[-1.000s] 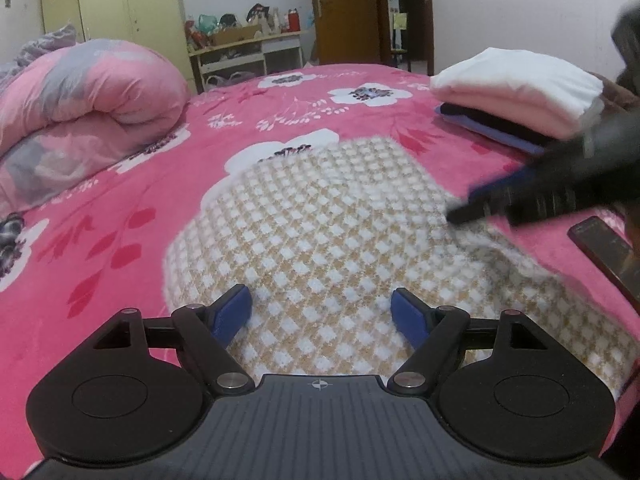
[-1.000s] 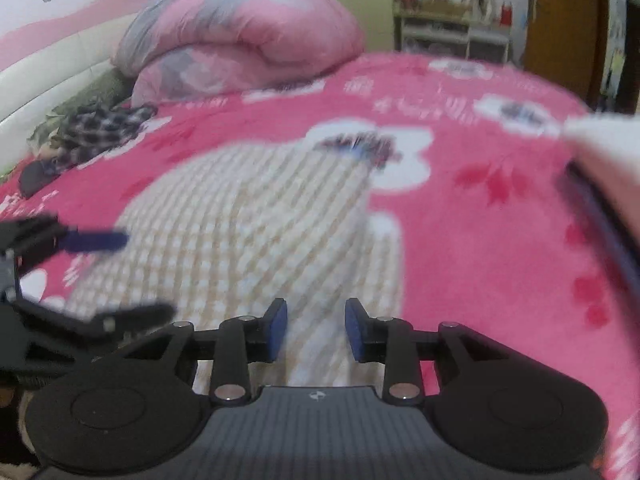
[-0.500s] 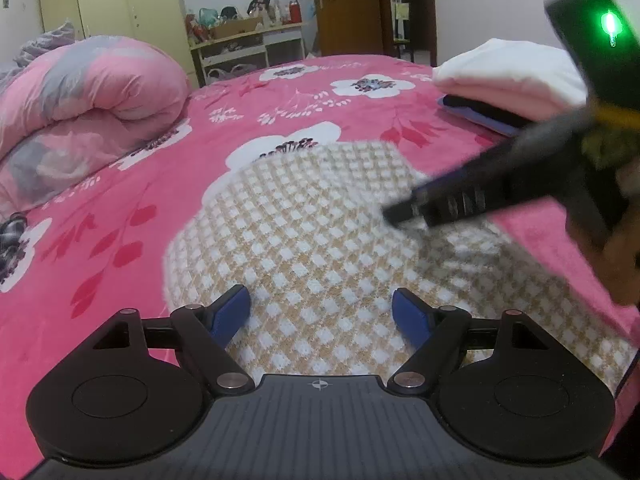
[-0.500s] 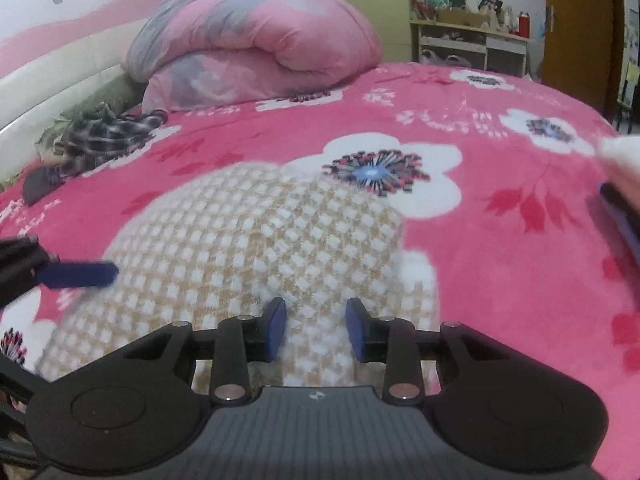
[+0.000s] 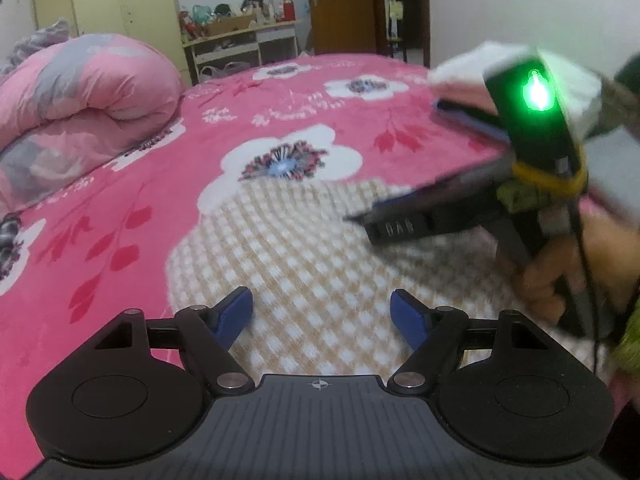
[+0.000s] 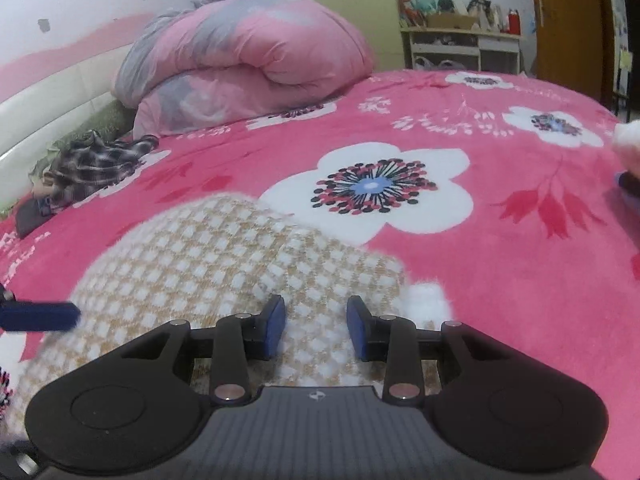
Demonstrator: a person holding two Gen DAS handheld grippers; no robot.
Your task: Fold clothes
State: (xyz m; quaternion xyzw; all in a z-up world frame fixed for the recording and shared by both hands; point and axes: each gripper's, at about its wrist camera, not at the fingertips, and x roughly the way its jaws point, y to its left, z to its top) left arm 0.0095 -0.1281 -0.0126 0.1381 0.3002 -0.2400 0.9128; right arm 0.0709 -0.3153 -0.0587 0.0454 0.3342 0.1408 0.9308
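A tan-and-white checked knit garment [image 5: 304, 248] lies folded flat on the pink floral bedspread [image 5: 248, 128]. My left gripper [image 5: 322, 314] hovers over its near edge, jaws wide open with nothing between them. A hand holds my right gripper [image 5: 362, 219], which reaches in from the right over the garment's far right part. In the right wrist view the right gripper [image 6: 316, 326] stands partly open just above the garment [image 6: 208, 264], near its right edge, with nothing pinched. One blue fingertip [image 6: 44, 315] of the left gripper shows at that view's left edge.
A stack of folded clothes [image 5: 460, 84], white on top, sits on the bed at the right. A rolled pink and grey quilt [image 6: 248, 60] lies by the headboard, with a crumpled plaid garment [image 6: 92, 164] beside it. A cluttered shelf [image 5: 240, 40] and a door stand beyond the bed.
My right gripper has moved leftward and down over the checked garment, closer to the fabric. The left gripper and the garment have stayed put.
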